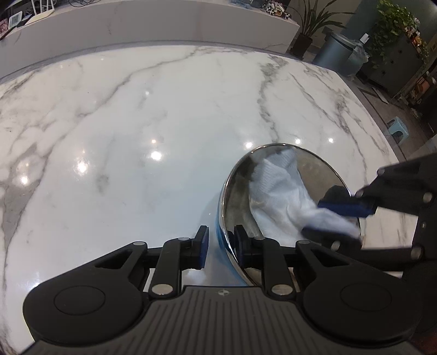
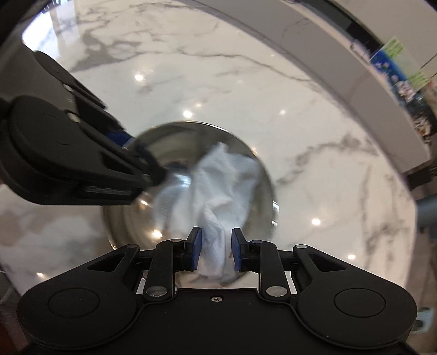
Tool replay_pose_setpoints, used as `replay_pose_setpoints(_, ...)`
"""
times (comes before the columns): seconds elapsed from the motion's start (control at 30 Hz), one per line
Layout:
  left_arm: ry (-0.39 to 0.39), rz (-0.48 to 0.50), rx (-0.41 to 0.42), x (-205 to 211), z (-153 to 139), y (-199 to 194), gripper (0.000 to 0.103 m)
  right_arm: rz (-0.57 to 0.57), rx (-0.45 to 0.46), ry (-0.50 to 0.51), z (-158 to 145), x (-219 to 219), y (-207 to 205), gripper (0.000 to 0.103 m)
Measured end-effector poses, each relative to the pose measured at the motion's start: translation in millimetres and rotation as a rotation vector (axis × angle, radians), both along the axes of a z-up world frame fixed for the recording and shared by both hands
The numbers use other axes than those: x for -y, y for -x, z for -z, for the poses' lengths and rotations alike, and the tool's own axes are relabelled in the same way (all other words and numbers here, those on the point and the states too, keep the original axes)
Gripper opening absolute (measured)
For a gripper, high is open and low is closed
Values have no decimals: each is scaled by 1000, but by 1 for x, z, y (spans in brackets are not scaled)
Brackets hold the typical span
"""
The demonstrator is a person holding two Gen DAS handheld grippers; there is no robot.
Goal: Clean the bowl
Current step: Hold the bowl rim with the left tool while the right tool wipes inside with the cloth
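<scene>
A steel bowl (image 1: 322,169) with a blue outer wall stands on the white marble counter (image 1: 136,123). My left gripper (image 1: 221,247) straddles the bowl's near rim, one finger outside and one inside, shut on the rim. In the right wrist view the bowl (image 2: 174,142) is blurred, and the left gripper (image 2: 136,153) holds its left edge. A crumpled white paper towel (image 2: 224,180) lies inside the bowl. My right gripper (image 2: 215,252) is shut on the towel's near end. From the left wrist view, the right gripper (image 1: 336,218) pinches the towel (image 1: 278,191) at the bowl's right side.
A raised marble ledge (image 1: 164,24) runs along the counter's far side. Beyond the counter's right corner stand potted plants (image 1: 311,30), a grey bin (image 1: 336,52) and a small blue stool (image 1: 397,128). The marble counter (image 2: 245,90) stretches wide to the left of and behind the bowl.
</scene>
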State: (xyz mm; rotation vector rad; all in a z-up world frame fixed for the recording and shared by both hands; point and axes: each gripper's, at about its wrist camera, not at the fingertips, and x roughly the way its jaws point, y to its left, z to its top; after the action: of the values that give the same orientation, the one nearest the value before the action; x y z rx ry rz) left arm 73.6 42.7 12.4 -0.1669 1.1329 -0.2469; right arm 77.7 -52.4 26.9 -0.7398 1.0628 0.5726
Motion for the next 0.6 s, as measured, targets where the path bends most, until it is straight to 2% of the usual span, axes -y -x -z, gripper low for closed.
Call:
replay_pose_setpoints(0.17,59,-31,-23,-6,1,-1,19,43,-56,-41,1,8,-6,18)
replay_pose_setpoints(0.33,84,-45,-48,-7,3,-1,37,84,-116,-82,4,10,-8,18)
replay_pose_setpoints(0.5,77,-26,-68,-1,7,-1,37,105,-137,-106,6,7,-4,18)
replay_pose_setpoints(0.6,73,-1,-56,3,6,-1,31,100,-154,-130,5,6,-1,17)
